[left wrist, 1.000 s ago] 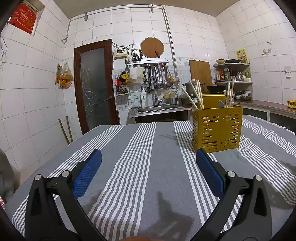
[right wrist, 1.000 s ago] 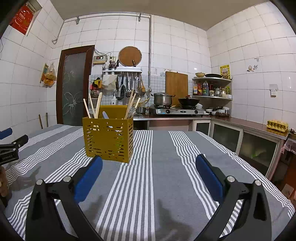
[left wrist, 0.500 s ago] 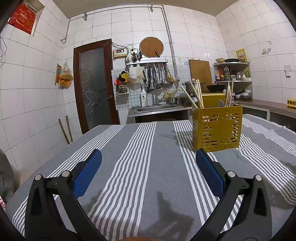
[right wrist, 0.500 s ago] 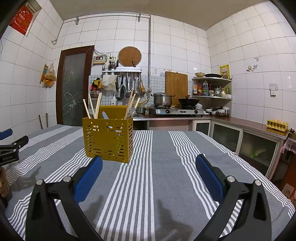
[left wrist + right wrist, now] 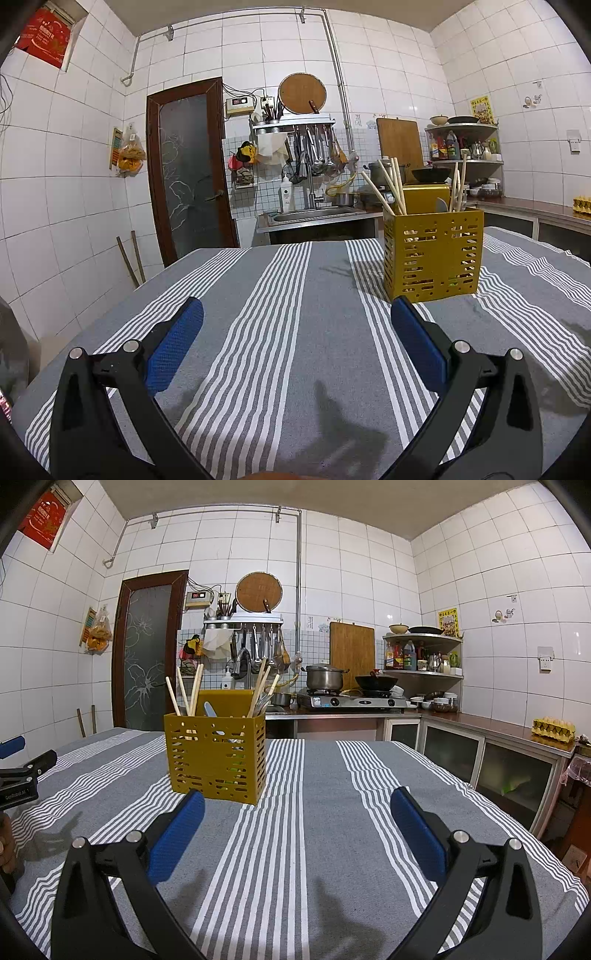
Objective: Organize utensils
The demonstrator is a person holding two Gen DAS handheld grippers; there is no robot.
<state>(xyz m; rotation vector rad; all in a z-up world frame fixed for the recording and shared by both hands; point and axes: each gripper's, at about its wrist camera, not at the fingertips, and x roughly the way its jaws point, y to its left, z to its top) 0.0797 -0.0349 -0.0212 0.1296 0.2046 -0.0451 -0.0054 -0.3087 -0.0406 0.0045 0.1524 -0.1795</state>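
Observation:
A yellow slotted utensil holder (image 5: 433,254) stands upright on the grey striped tablecloth (image 5: 280,317), ahead and right of my left gripper (image 5: 295,314). It holds wooden chopsticks (image 5: 384,192) and a spoon. In the right wrist view the holder (image 5: 217,757) stands ahead and left of my right gripper (image 5: 297,795), with chopsticks (image 5: 184,694) sticking out. Both grippers are open and empty, low over the cloth. The left gripper also shows at the left edge of the right wrist view (image 5: 18,764).
A sink counter (image 5: 314,218) and a brown door (image 5: 190,170) stand beyond the table's far edge. A stove with a pot (image 5: 325,677) and wok, a corner shelf (image 5: 423,653) and low cabinets (image 5: 480,749) lie to the right. An egg tray (image 5: 554,728) sits on the counter.
Hardly anything: both grippers stay open and nearly still. The holder sits very slightly lower in the right wrist view.

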